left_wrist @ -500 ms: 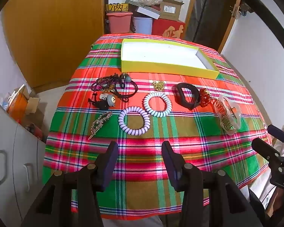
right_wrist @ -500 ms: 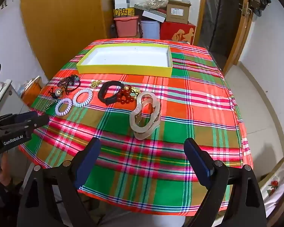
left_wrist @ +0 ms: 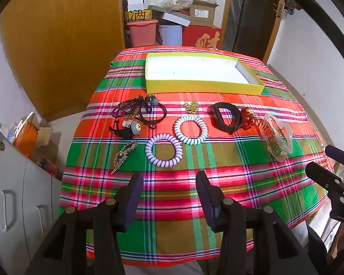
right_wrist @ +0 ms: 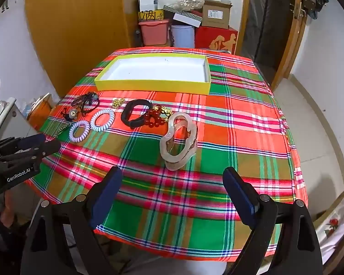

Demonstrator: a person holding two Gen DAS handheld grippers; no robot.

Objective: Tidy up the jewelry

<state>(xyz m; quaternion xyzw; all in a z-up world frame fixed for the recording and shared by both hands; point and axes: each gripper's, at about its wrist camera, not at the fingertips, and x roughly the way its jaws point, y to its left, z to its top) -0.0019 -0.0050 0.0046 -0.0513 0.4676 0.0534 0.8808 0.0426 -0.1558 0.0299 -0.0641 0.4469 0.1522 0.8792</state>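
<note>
A row of jewelry lies on the plaid tablecloth in front of an empty yellow tray (left_wrist: 201, 86) (right_wrist: 153, 84). From left: dark beads and cords (left_wrist: 135, 110), a leaf hairpin (left_wrist: 124, 154), a lilac coil band (left_wrist: 164, 150) (right_wrist: 79, 131), a white coil band (left_wrist: 190, 130) (right_wrist: 102, 120), a gold piece (left_wrist: 191, 107), a black band (left_wrist: 226, 118) (right_wrist: 135, 113), red beads (left_wrist: 247, 118) (right_wrist: 154, 116), a clear hair claw (left_wrist: 276, 141) (right_wrist: 178, 141). My left gripper (left_wrist: 169, 184) is open and empty, just short of the lilac band. My right gripper (right_wrist: 172, 178) is open and empty, just short of the claw.
Boxes and bins (left_wrist: 172, 25) are stacked behind the table by a wooden door (left_wrist: 64, 34). A grey cabinet (left_wrist: 18, 183) stands at the left. The table's front edge is under both grippers; the right half of the cloth (right_wrist: 252, 126) holds nothing.
Both grippers have stayed open; the views are nearly the same, with only a very slight shift.
</note>
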